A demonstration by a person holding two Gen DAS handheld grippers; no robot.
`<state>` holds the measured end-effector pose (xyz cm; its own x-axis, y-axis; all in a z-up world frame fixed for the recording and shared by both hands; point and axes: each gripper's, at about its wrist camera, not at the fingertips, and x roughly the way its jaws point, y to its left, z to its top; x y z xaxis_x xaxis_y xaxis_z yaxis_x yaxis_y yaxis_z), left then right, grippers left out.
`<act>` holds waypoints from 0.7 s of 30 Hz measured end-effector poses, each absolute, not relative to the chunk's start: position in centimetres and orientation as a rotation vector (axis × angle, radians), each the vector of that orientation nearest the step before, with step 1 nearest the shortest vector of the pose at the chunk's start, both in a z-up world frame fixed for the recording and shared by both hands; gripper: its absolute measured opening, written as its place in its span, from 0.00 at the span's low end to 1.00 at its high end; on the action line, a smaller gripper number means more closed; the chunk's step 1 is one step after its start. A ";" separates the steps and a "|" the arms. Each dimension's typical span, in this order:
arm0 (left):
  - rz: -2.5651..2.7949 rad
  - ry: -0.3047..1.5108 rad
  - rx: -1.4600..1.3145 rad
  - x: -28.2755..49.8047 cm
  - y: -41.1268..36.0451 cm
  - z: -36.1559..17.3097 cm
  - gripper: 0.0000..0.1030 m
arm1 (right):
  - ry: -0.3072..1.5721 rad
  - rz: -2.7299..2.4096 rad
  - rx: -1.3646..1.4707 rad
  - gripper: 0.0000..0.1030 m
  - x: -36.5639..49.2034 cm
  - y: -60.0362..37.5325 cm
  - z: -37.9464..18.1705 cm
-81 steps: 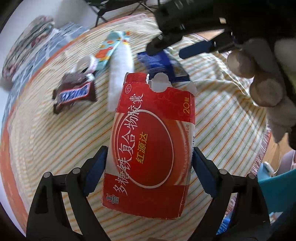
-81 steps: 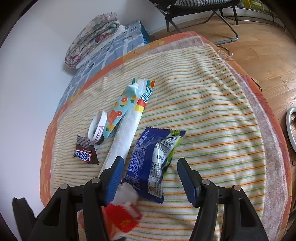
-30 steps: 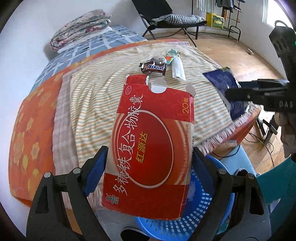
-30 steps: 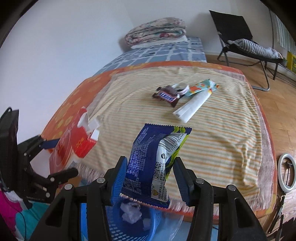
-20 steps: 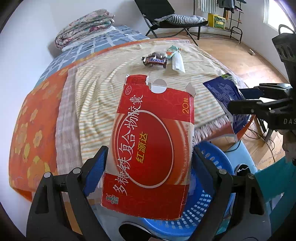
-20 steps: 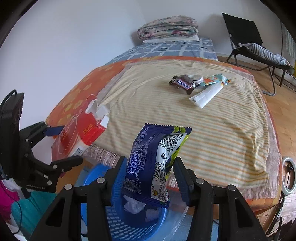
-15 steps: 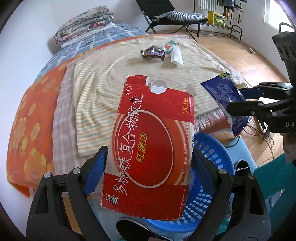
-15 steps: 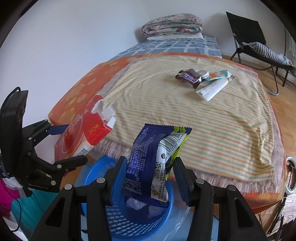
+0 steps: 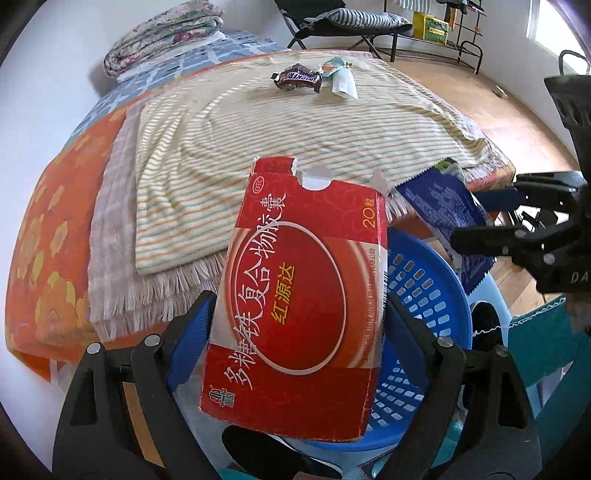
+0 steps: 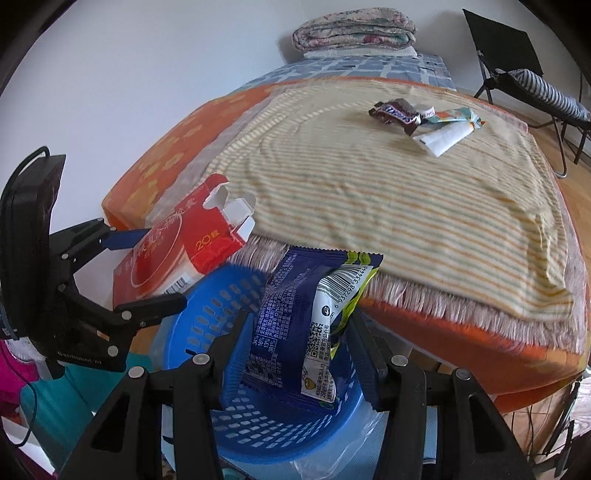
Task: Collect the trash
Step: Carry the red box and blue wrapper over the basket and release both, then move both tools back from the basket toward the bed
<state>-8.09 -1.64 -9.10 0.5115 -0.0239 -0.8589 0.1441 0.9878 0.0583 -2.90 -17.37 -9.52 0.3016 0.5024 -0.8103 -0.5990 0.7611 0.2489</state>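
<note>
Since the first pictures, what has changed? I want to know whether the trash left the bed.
Both grippers carried their loads off the bed: the red box and blue wrapper now hang above the blue basket. Still clamped, not dropped. The candy bar stays on the blanket.

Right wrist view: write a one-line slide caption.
Right gripper holds a blue snack wrapper over the blue basket.

I see a folded floral quilt (image 10: 354, 29) at twelve o'clock on the blue-checked bedsheet (image 10: 354, 68), a black folding chair (image 10: 517, 55) at two o'clock, and wooden floor (image 9: 491, 107) beyond the bed.
</note>
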 end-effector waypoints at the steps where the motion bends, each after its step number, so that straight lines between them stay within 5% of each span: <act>1: -0.102 1.031 0.124 -8.1 -1.6 -9.2 0.88 | 1.034 0.733 -0.107 0.52 -3.0 -17.3 -9.6; 21: -0.106 1.035 0.136 -8.1 -1.9 -9.5 0.88 | 1.087 0.755 -0.130 0.56 -4.0 -16.1 -11.3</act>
